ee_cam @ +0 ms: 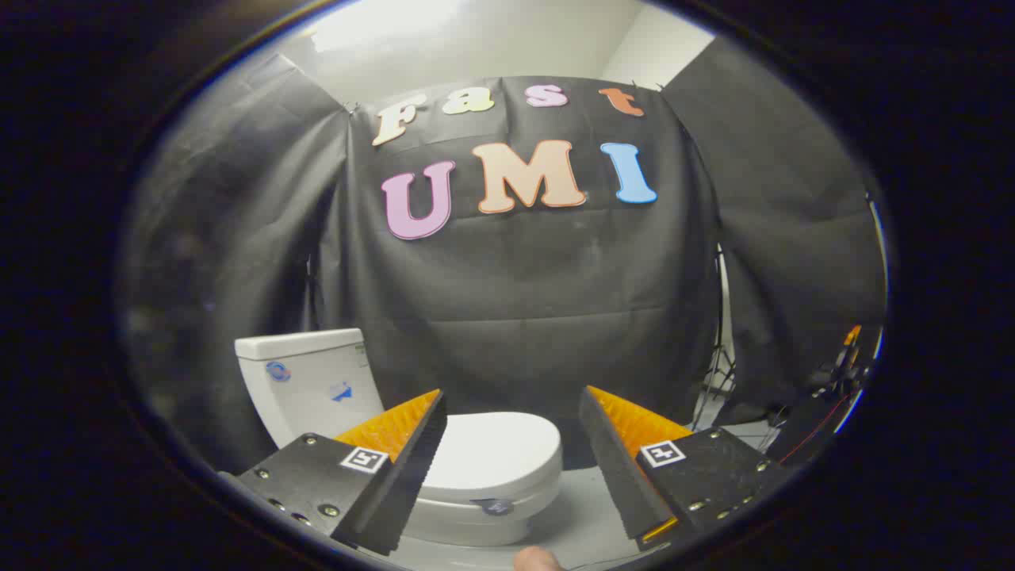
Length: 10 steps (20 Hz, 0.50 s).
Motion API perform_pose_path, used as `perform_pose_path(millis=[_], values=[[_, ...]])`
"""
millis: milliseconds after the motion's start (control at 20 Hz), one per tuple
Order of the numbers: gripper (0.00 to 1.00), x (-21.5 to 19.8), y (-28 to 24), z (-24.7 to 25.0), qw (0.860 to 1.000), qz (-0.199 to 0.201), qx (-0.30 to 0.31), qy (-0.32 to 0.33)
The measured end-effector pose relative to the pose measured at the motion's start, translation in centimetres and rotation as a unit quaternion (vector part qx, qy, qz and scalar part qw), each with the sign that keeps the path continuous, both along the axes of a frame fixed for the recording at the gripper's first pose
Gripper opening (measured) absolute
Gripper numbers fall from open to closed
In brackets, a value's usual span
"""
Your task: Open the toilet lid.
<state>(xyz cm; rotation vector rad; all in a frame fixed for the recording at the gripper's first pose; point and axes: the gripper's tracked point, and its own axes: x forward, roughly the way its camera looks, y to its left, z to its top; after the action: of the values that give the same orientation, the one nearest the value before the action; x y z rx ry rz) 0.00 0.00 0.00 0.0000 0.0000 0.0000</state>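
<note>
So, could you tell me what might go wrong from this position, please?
The gripper is open and apart from the closed toilet lid, which lies beyond its fingers.
1. The lid's front edge looks smooth and rounded, so a finger could slip off.
2. The tank stands right behind, so a hard flip could bang the lid against it.

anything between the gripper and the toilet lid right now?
Nothing visible. The gripper is open, its fingers apart and holding nothing. The closed toilet lid lies beyond and between the fingers, with bare floor in the gap. The tank stands behind the lid, out of the approach path.
</note>
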Motion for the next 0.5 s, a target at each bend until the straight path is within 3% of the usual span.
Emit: perform_pose_path(millis=[350,500], values=[[1.00,-0.4,2.3,-2.3,0.998,0.035,-0.037,0.037],[1.00,-0.1,2.6,-3.7,0.998,0.033,-0.011,0.045]])
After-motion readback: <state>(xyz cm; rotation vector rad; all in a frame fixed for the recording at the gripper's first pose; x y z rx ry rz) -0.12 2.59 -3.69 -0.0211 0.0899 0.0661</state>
